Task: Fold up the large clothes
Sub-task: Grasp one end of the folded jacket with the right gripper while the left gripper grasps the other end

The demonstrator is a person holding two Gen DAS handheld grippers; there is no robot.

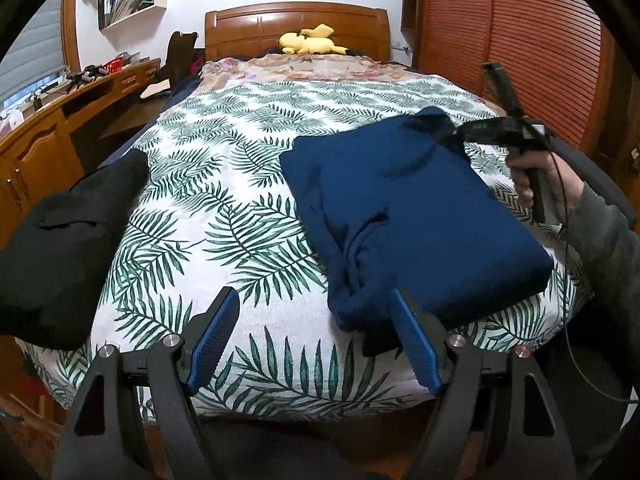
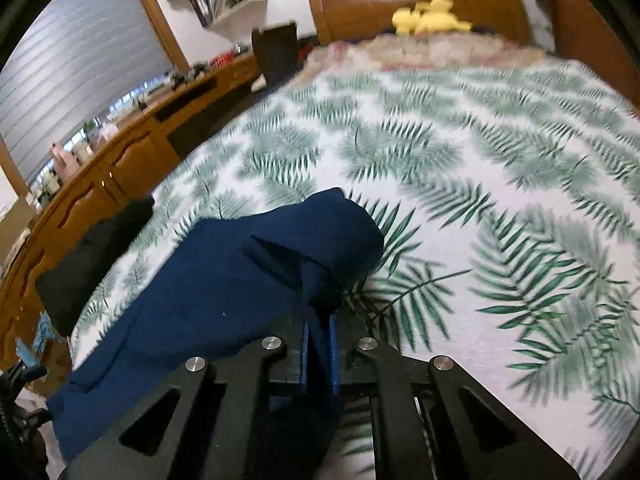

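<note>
One soft, limp blue garment on the bed is pinched at its far corner by the right tool, best gripped at edges, while the left tool is held wide.

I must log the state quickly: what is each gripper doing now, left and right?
Left gripper: open, holding nothing, its right finger beside the blue garment.
Right gripper: shut on a far corner of the blue garment.

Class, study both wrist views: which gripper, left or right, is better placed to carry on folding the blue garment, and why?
Right. The right gripper is shut on the blue garment at its far corner. The left gripper is open near the garment's near edge, holding nothing.
</note>
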